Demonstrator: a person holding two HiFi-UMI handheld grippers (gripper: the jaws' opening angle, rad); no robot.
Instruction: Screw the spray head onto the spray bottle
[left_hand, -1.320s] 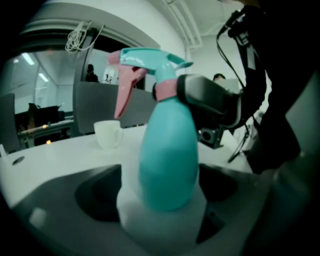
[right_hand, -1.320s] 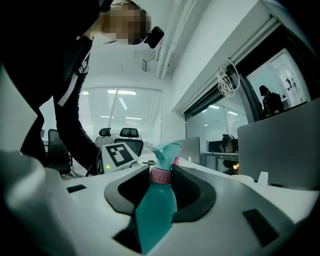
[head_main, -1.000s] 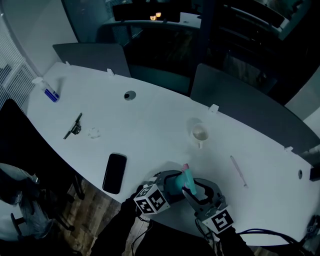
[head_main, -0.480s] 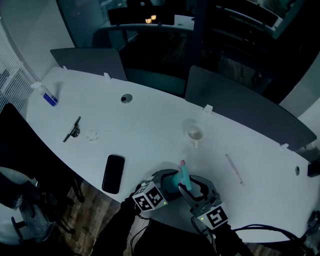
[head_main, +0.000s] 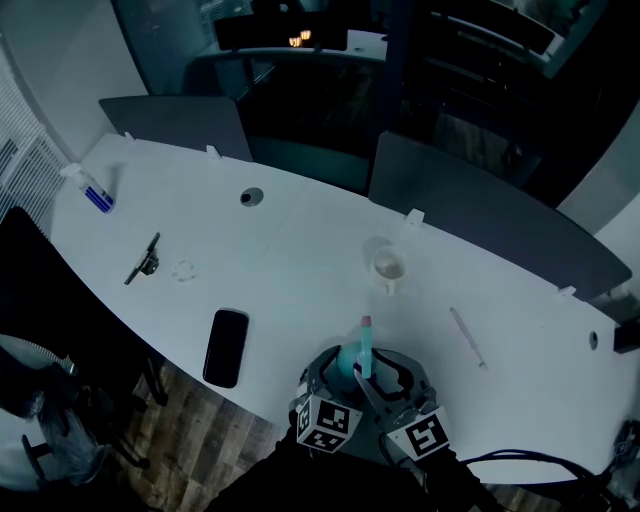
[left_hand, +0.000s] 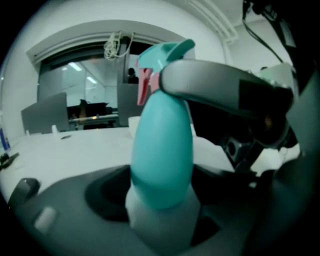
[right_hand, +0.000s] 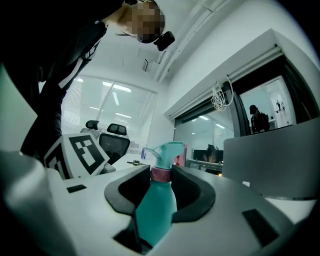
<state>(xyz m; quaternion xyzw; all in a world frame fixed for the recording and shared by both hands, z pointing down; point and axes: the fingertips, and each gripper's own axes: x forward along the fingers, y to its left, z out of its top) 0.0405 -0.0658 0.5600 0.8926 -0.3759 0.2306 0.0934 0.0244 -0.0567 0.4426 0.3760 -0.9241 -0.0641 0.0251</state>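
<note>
left gripper (head_main: 338, 368) rolled inward since before, clamping spray bottle (left_hand: 162, 160), right gripper (right_hand: 161, 186) clamping spray head (right_hand: 167, 150)

Grey fingers (right_hand: 240, 200), black-white marker cubes (head_main: 328, 425), dark sleeves (head_main: 260, 485), black cable (head_main: 520, 461)

At the near edge of the table (head_main: 300, 250), the left tool (head_main: 340, 370) has rolled round. Its marker cube (head_main: 330, 425), earlier out to the left, now sits just beside that of the right tool (head_main: 388, 378). The teal spray bottle (head_main: 350, 362), slightly tilted before, now stands upright between them, spray head (head_main: 366, 335) topmost.
</note>
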